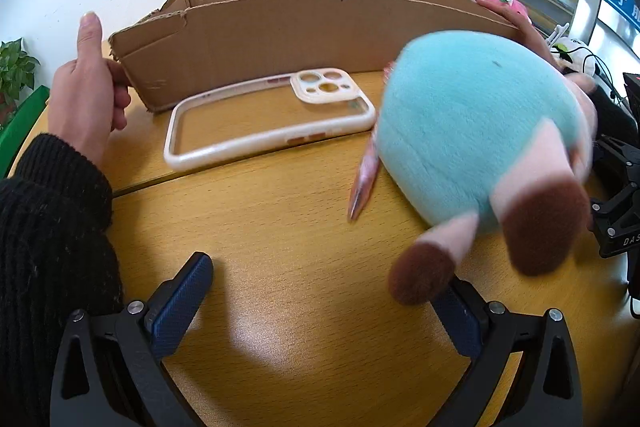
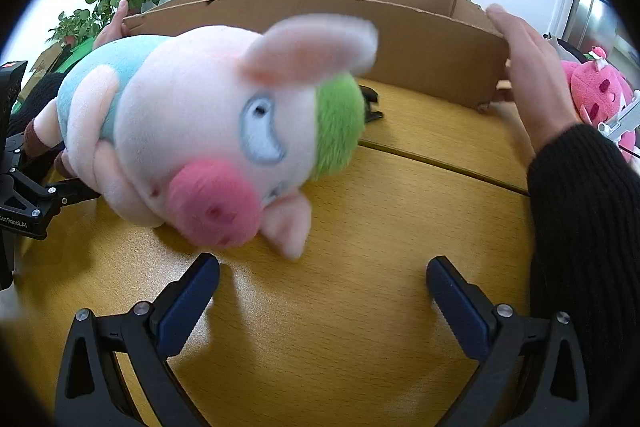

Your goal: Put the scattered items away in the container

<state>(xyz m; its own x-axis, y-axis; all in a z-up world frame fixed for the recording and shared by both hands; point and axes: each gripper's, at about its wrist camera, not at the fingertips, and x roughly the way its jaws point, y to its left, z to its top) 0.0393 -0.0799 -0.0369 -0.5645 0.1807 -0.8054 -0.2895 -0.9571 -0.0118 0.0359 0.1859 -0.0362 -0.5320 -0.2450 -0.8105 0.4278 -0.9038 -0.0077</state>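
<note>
In the left wrist view, the cardboard box (image 1: 304,39) stands at the far side of the wooden table (image 1: 288,267), its near wall hiding whatever lies inside, so its contents cannot be told. A hand (image 1: 86,87) in a black knitted sleeve (image 1: 52,227) touches the box's left corner, thumb up. A white phone case (image 1: 264,119) lies flat on the table just in front of the box, and a pink pen-like thing (image 1: 362,187), blurred, lies beside the plush pig (image 1: 484,135). The pig, seen from behind as a blue body with pink legs and brown feet, is blurred and covers part of the right finger of the left gripper (image 1: 324,291), whose jaws stand wide apart and hold nothing. In the right wrist view, the same box (image 2: 400,39) again shows only its outer walls; a second hand (image 2: 532,83) rests against its right corner, and fingers show at its left corner. The pig (image 2: 208,131) lies on its side on the table (image 2: 360,307) in front of the box, outside it, its face blurred. A black clip-like thing (image 2: 370,105) peeps out behind its green patch, too hidden to name. The right gripper (image 2: 322,281) is spread wide and empty. A pink plush toy (image 2: 596,91) sits at the right edge, cut off.
</note>
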